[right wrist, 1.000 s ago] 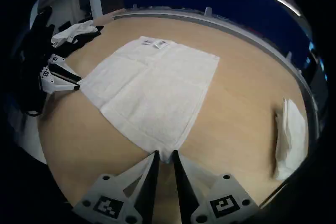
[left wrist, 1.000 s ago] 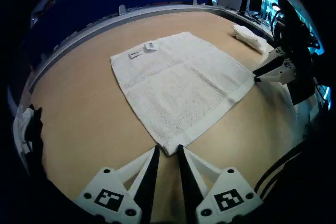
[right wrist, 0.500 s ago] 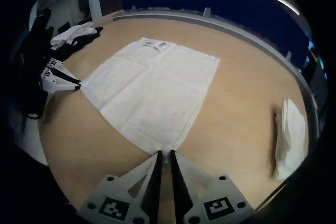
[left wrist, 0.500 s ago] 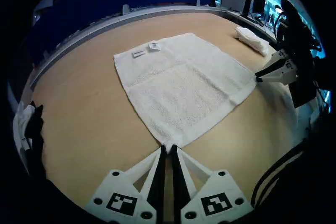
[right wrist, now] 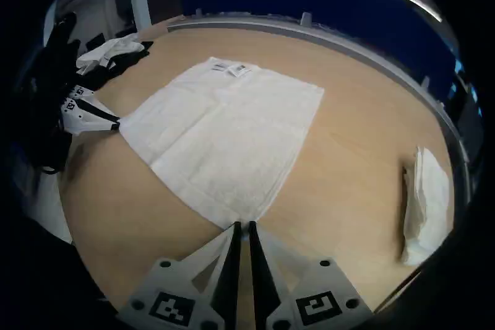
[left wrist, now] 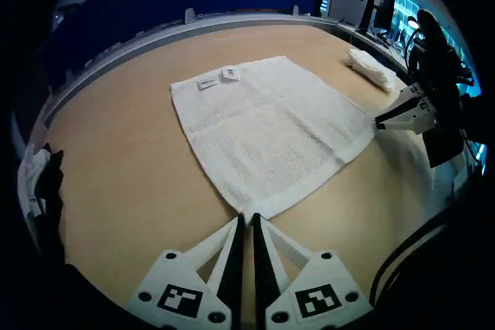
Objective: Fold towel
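Towel flat on wood surface, centre frame; L gripper clenched on its near corner, bottom centre; R gripper likewise clamped on adjacent corner, bottom centre of right gripper view.

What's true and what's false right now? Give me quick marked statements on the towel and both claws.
The towel lies spread flat on the table. True.
The left claw is wide open. False: it is closed on a towel corner.
The right claw pinches another corner. True.
The towel is already folded in half. False: it lies unfolded.
The tags sit at the edge nearest the claws. False: they are at the far edge.
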### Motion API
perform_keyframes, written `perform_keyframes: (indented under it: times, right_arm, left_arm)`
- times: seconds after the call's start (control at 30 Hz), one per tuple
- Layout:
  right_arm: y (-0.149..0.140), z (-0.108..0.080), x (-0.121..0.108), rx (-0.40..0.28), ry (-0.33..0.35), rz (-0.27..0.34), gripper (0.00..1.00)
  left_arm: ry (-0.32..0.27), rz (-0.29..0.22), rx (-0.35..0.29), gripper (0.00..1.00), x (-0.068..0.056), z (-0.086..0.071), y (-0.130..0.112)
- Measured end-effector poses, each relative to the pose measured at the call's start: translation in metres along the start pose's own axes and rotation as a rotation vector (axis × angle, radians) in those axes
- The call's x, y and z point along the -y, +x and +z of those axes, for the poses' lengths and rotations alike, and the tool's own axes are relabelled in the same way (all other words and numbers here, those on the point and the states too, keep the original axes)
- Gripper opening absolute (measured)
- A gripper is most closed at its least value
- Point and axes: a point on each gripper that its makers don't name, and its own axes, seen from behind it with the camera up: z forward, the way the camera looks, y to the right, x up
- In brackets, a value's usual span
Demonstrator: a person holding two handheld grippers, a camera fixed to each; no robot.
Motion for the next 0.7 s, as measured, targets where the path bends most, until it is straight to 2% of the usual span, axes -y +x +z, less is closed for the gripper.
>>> perform_keyframes:
  times: [0.4, 0.7]
  right_arm:
    - [-0.0030, 0.0006, -0.0013, 0.011, -0.004, 0.009, 0.09]
    - [-0.0062, 0.0013, -0.0058, 0.019, -0.029, -0.035, 0.10]
  left_arm:
    - [-0.002, 0.001, -0.005, 0.10, -0.0025, -0.0025, 0.0016]
    - [-0.006, 0.004, -0.005, 0.09, -0.0059, -0.0027, 0.0020]
